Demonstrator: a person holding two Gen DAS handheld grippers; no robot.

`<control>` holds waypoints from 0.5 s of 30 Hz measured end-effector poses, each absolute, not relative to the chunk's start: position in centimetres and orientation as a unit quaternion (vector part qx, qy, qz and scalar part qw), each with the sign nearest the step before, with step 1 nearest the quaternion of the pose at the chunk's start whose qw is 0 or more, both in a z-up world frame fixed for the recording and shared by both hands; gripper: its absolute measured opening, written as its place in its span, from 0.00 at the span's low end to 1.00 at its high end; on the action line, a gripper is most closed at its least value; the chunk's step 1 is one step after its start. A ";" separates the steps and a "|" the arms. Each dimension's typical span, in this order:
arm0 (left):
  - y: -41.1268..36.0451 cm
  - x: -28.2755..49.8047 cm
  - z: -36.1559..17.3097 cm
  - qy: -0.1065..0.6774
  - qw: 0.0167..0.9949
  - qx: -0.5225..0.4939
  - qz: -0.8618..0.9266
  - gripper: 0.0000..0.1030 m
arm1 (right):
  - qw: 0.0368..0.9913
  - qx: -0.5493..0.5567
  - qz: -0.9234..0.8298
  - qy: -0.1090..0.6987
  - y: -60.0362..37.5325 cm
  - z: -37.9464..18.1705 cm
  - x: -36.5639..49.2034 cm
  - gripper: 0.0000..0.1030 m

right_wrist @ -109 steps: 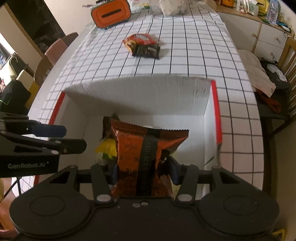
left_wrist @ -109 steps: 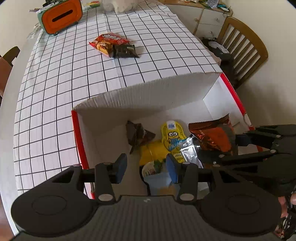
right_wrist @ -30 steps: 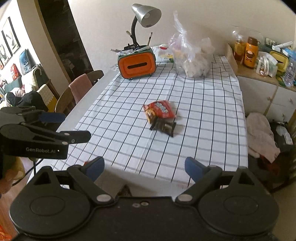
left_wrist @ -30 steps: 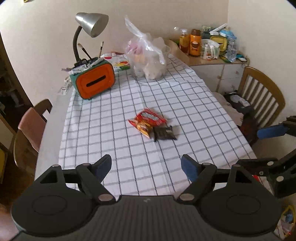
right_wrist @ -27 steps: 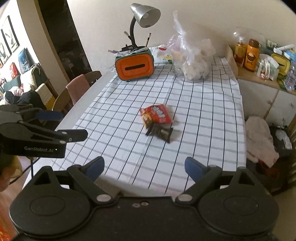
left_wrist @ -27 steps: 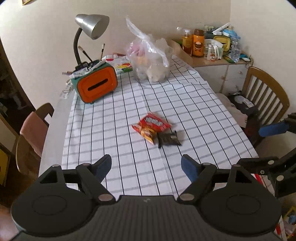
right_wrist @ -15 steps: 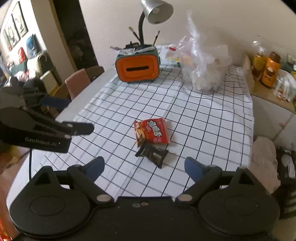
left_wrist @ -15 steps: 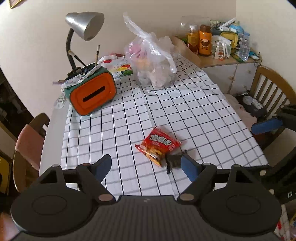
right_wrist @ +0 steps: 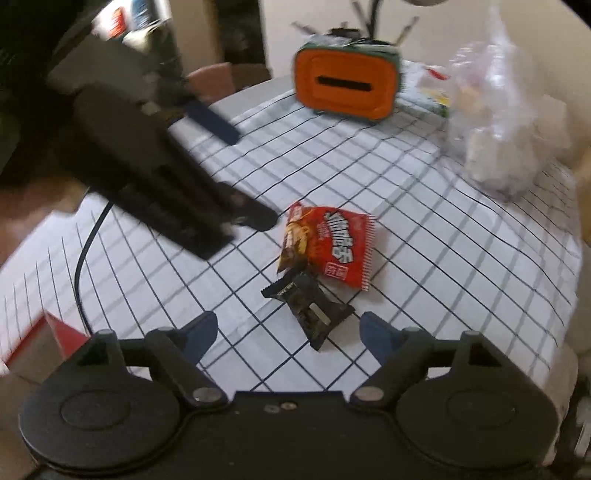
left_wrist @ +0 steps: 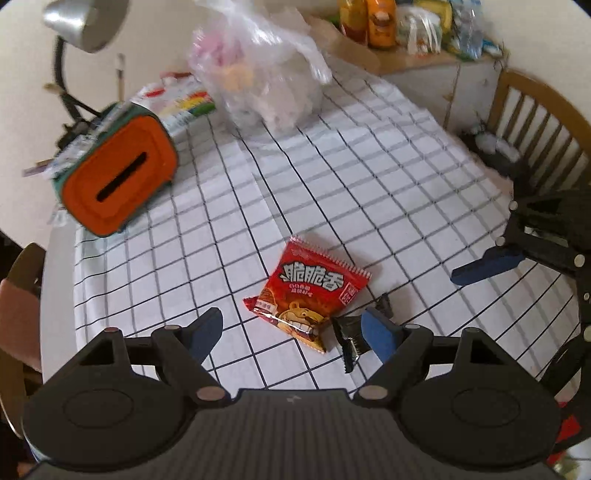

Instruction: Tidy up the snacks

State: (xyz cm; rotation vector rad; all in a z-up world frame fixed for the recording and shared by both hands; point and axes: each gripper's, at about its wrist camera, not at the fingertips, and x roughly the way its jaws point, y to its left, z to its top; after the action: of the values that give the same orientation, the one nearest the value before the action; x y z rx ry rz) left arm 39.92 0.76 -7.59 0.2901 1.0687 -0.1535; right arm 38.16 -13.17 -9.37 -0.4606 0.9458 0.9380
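A red snack packet [left_wrist: 309, 292] lies flat on the checked tablecloth, with a small dark wrapped snack [left_wrist: 347, 336] touching its near right corner. My left gripper [left_wrist: 293, 334] is open and empty, just short of the red packet. In the right wrist view the red packet [right_wrist: 334, 243] and the dark snack [right_wrist: 309, 305] lie ahead of my right gripper [right_wrist: 286, 334], which is open and empty, close to the dark snack. The left gripper's body [right_wrist: 147, 162] reaches in from the left there.
An orange tissue box [left_wrist: 114, 184] and a desk lamp [left_wrist: 83, 24] stand at the back left. A clear plastic bag [left_wrist: 262, 70] stands at the back. A wooden chair [left_wrist: 535, 122] is at the right. A red box corner [right_wrist: 55, 332] shows low left.
Both grippers have left the white box, where the right one held an orange packet, and moved forward over the table toward the two snacks. Both stand wide open.
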 end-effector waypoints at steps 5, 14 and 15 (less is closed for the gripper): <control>0.6 41.8 -10.0 0.516 0.839 0.158 -0.074 0.80 | 0.742 -0.245 0.453 0.430 -11.7 -12.5 39.4 0.77; 0.5 44.2 -12.4 0.529 0.822 0.179 -0.111 0.80 | 0.717 -0.276 0.492 0.408 -9.8 -15.6 41.5 0.68; 0.6 44.5 -12.6 0.530 0.821 0.181 -0.112 0.80 | 0.713 -0.281 0.496 0.408 -9.6 -15.9 41.6 0.63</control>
State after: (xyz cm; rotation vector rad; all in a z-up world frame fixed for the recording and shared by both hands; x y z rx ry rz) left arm 44.49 0.61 -12.60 0.3846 1.1275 -0.2382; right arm 41.61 -9.60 -15.94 -0.6236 0.9051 1.0990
